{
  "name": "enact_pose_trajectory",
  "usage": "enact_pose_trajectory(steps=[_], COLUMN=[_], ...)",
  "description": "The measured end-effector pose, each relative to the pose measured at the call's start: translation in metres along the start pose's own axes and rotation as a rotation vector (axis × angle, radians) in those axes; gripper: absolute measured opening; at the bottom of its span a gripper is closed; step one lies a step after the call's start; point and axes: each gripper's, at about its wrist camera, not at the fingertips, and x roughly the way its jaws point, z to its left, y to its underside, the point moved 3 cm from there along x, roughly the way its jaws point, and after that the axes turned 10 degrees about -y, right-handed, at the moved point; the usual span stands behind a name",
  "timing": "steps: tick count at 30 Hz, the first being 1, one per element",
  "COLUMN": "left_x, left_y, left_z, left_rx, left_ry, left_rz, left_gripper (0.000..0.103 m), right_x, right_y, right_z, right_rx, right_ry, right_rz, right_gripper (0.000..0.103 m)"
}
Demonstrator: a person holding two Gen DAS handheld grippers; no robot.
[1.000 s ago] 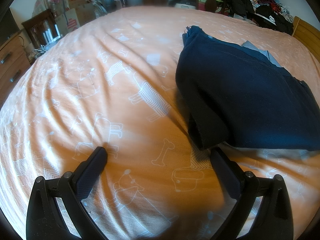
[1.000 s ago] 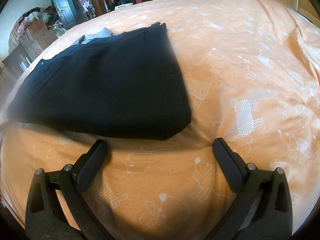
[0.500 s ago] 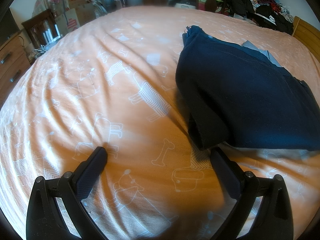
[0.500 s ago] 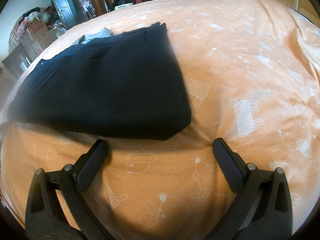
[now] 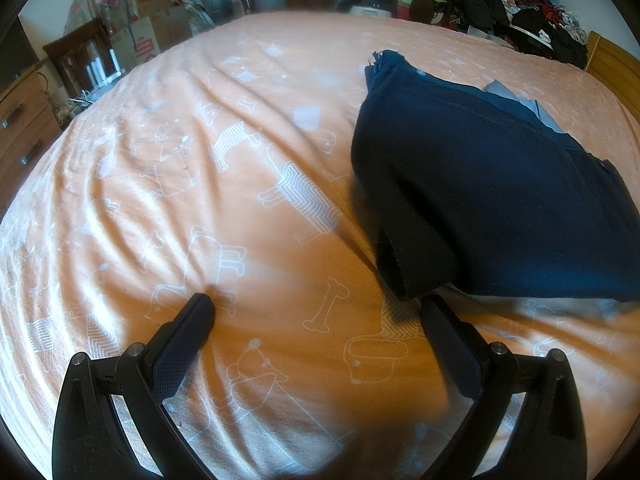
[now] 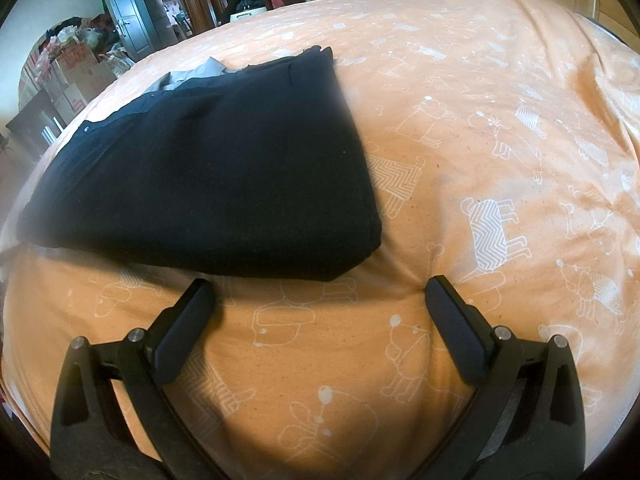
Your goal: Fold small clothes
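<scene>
Orange bedspread (image 5: 248, 128) bears a folded navy garment (image 5: 492, 200).

No change across the last second in either wrist view. Left tongs (image 5: 316, 312) and right tongs (image 6: 319, 294) sit at the same spread, same pose. The navy garment (image 5: 492, 196) hasn't shifted on the bed (image 5: 200, 160).

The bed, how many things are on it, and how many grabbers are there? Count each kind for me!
Dark navy folded garment: 1
Light grey cloth peeking out from under it: 1
Grippers, both open and empty: 2, the left gripper and the right gripper
Total: 4, all on or over the orange bedspread.
</scene>
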Motion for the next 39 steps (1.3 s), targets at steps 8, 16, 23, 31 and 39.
enact_pose_trajectory(steps=[8,16,23,31,39], left_x=[0.000,-0.010,-0.028,-0.012,0.040], left_y=[0.000,-0.001,0.003,-0.003,-0.019], left_z=[0.000,0.017,0.042,0.002,0.117], left_rx=[0.000,-0.078,-0.421,-0.476,-0.846], left_ry=[0.000,0.132,0.497,0.573,0.364], left_rz=[0.000,0.048,0.094,0.127,0.058], left_gripper=[0.103,0.102,0.101,0.101,0.004], right_x=[0.000,-0.001,0.000,0.001,0.001], right_y=[0.000,0.000,0.000,0.000,0.001], right_z=[0.001,0.002,0.005,0.003,0.002], right_rx=[0.000,-0.001,-0.019,-0.019,-0.017], right_ry=[0.002,0.014,0.048,0.046,0.042], right_rz=[0.002,0.013,0.025,0.026,0.025], right_gripper=[0.103,0.103,0.103,0.103,0.103])
